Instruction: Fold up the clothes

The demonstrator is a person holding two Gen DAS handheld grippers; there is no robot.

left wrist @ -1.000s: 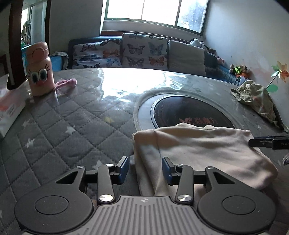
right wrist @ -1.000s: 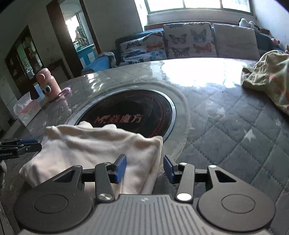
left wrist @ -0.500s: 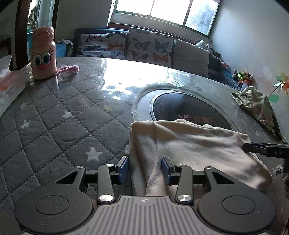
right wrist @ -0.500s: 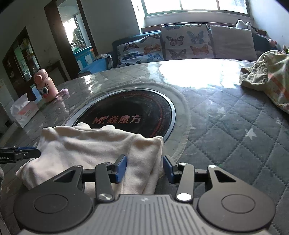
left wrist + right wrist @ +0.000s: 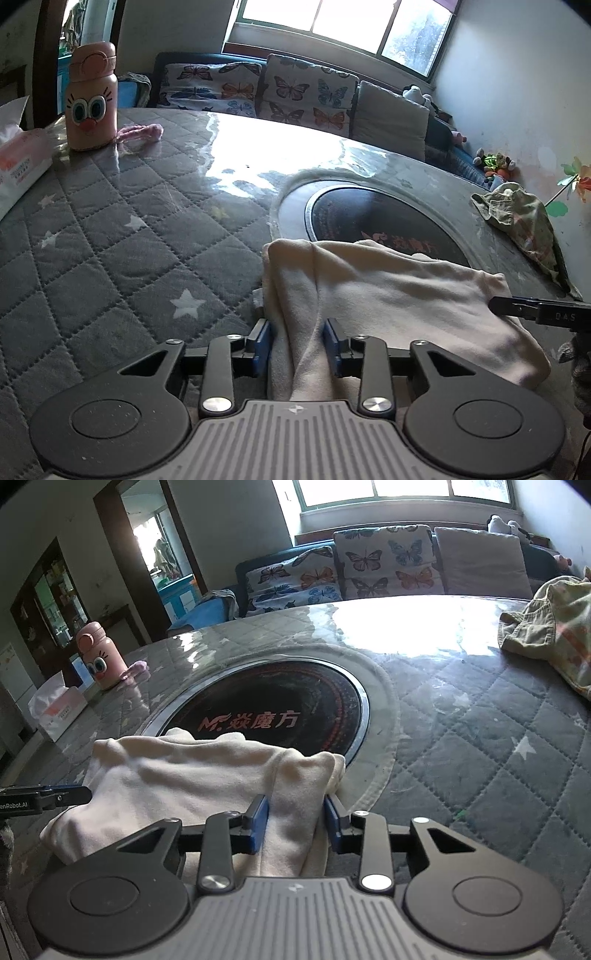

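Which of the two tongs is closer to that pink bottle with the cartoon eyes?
Left. The left tongs hold the cream garment's end on the pink bottle's side of the table; the right tongs hold the opposite end, farther across the table from it.

Red lettering "MF 焱魔方" on round black glass cooktop [image 5: 266, 705] set in counter; "enRobot.AI" printed on black left gripper [image 5: 83, 795]; "DAS" on right gripper [image 5: 496, 304].
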